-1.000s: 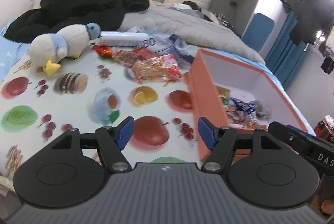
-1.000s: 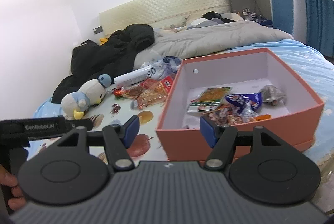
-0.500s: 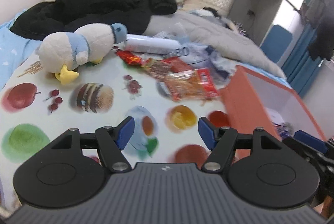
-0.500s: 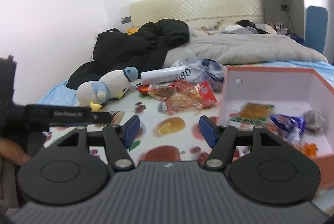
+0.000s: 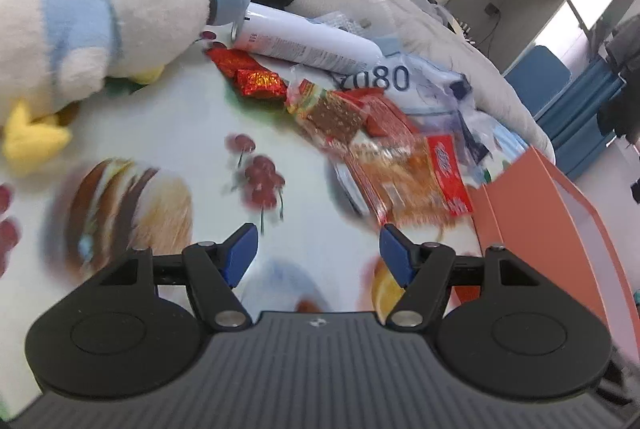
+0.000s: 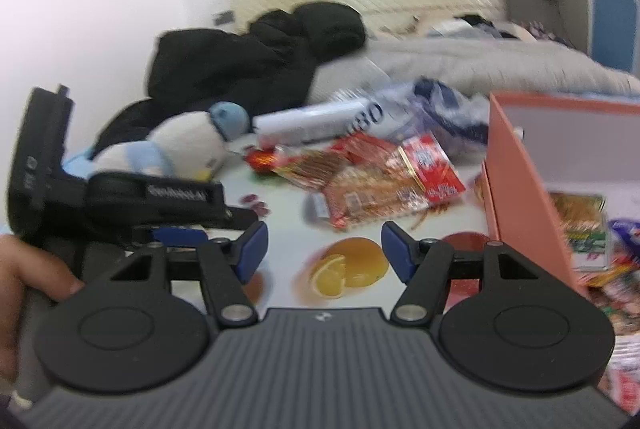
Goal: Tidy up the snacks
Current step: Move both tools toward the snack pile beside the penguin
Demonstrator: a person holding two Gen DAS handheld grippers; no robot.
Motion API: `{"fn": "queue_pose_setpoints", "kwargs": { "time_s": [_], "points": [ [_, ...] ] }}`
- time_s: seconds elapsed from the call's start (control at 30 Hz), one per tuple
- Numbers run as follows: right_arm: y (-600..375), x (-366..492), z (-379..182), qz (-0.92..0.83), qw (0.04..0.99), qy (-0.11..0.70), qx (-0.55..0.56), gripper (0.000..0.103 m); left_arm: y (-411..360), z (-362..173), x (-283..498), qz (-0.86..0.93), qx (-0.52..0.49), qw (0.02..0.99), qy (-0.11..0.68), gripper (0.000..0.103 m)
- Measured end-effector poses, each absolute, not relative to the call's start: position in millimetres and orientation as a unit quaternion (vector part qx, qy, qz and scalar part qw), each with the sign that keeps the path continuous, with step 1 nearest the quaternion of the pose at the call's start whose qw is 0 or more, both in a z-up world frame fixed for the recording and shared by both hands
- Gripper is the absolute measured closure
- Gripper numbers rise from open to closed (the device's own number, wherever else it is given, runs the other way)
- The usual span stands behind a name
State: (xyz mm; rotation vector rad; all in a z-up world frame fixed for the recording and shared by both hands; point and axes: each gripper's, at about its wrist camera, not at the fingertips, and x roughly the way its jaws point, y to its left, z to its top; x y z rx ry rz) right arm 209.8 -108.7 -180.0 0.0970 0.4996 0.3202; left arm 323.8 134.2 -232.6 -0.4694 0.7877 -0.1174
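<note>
Both jaws stand apart, empty: left gripper [image 5: 316, 249] and right gripper [image 6: 322, 247] hover near the snack pile [image 5: 384, 157], just left of the box [image 6: 520, 181].

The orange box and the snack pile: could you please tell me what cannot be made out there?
- Orange box, left wrist view: the near wall hides its inside.
- Orange box, right wrist view: the frame edge cuts off its far side.
- Snack pile, right wrist view: motion blur makes the labels unreadable.
- White tube, left wrist view: the plush penguin hides its left end.
</note>
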Motion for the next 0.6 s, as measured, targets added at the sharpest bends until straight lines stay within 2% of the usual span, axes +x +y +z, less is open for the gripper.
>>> {"fn": "queue_pose_setpoints", "kwargs": {
  "time_s": [0.23,0.27,0.3,0.37,0.6],
  "points": [
    [-91,265,-212,0.123,0.963,0.24,0.031,0.037,141,-254,389,-0.085,-0.257,0.884,0.382,0.031],
    [-88,274,-216,0.121,0.962,0.242,0.025,0.034,142,-255,396,-0.084,-0.26,0.884,0.381,0.031],
    [-86,283,-220,0.117,0.963,0.244,0.02,0.024,142,-256,402,-0.081,-0.262,0.884,0.379,0.031],
    [-84,298,-228,0.105,0.964,0.243,0.022,0.015,144,-258,411,-0.076,-0.268,0.888,0.366,0.031],
    [-79,333,-235,0.074,0.967,0.245,0.019,0.014,146,-263,429,-0.05,-0.273,0.9,0.336,0.032]
  ]
}}
